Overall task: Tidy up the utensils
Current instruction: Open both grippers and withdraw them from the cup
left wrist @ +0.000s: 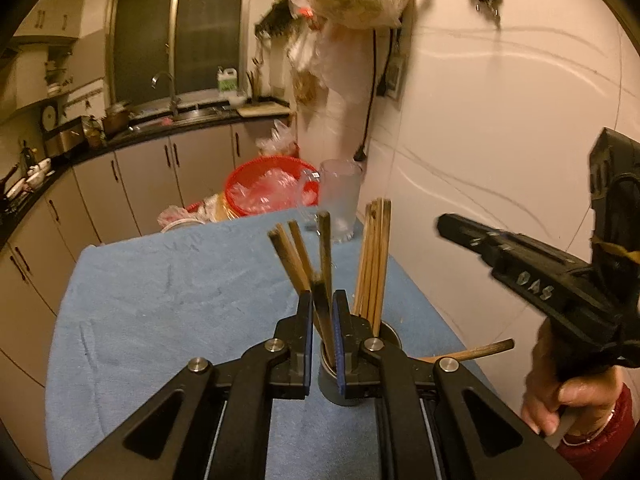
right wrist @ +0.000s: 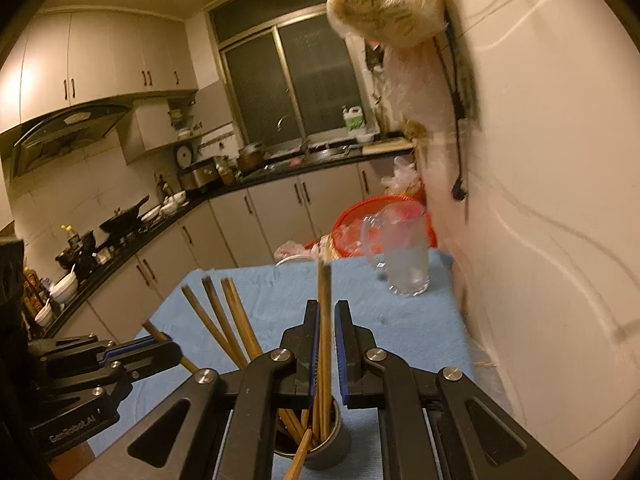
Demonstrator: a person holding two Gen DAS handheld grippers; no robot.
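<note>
Chopstick cup (left wrist: 336, 380) near table's wall-side edge

Chopsticks (left wrist: 374, 256): wood, matt, dark at some tips. Holder cup (right wrist: 334, 438): smooth grey metal, dull sheen. Table cloth (left wrist: 160, 300): blue, soft, napped, creased. Pitcher (right wrist: 404, 252): clear plastic or glass, cloudy. Basket (left wrist: 240, 184): red plastic mesh. Left gripper (left wrist: 322, 344): matt black plastic, blue pads, shiny metal pins.

Black grippers (left wrist: 322, 344), blue pads (left wrist: 339, 344), silver pivot screws (left wrist: 275, 345); right hand (left wrist: 560, 396): red sleeve (left wrist: 600, 440), probably a thin bracelet (left wrist: 592, 432).
</note>
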